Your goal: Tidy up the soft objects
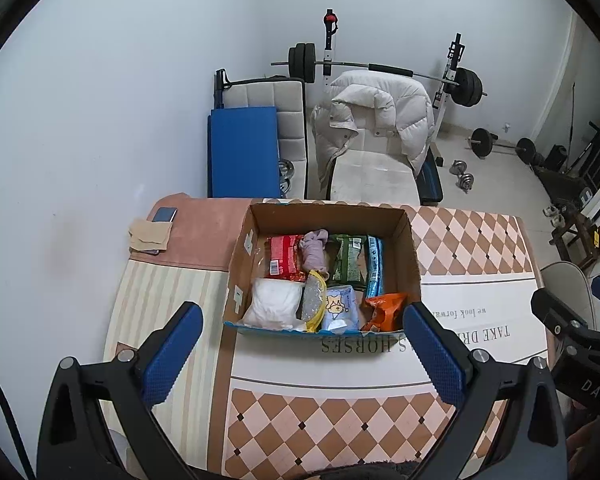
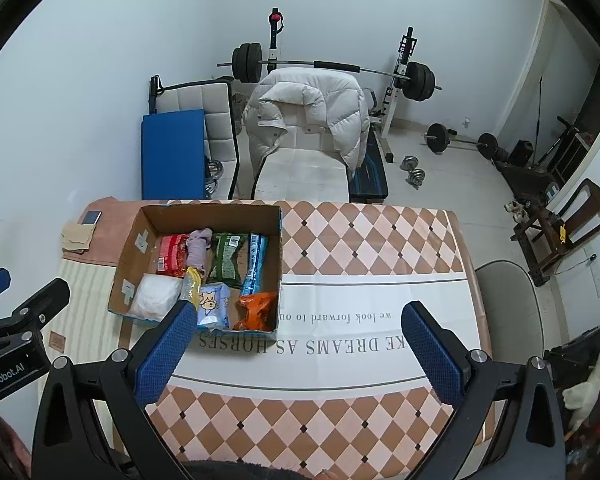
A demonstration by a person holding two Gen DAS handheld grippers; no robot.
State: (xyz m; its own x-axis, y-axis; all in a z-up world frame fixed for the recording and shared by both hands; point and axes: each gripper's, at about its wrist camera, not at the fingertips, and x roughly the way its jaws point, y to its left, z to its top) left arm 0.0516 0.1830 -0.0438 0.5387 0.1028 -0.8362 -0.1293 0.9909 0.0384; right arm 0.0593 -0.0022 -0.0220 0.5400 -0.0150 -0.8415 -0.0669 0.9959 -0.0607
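An open cardboard box (image 1: 404, 240) (image 2: 156, 214) stands on the table. It holds several soft things: a red packet (image 1: 285, 257), a mauve cloth (image 1: 315, 248), a green packet (image 1: 349, 258), a blue tube pack (image 1: 374, 266), a white pouch (image 1: 275, 305), a yellow-rimmed glitter pouch (image 1: 314, 300), a pale blue tissue pack (image 1: 340, 308) and an orange packet (image 1: 384, 311). My left gripper (image 1: 302, 322) is open and empty, just short of the box's near wall. My right gripper (image 2: 300, 320) is open and empty, above the table right of the box.
The table wears a checked cloth with printed words (image 2: 340, 240). A phone (image 1: 165, 214) and a beige cloth (image 1: 150, 235) lie at its far left corner. Behind are a chair with a white jacket (image 1: 374, 120), a blue mat (image 1: 242, 152) and a barbell rack (image 1: 380, 68).
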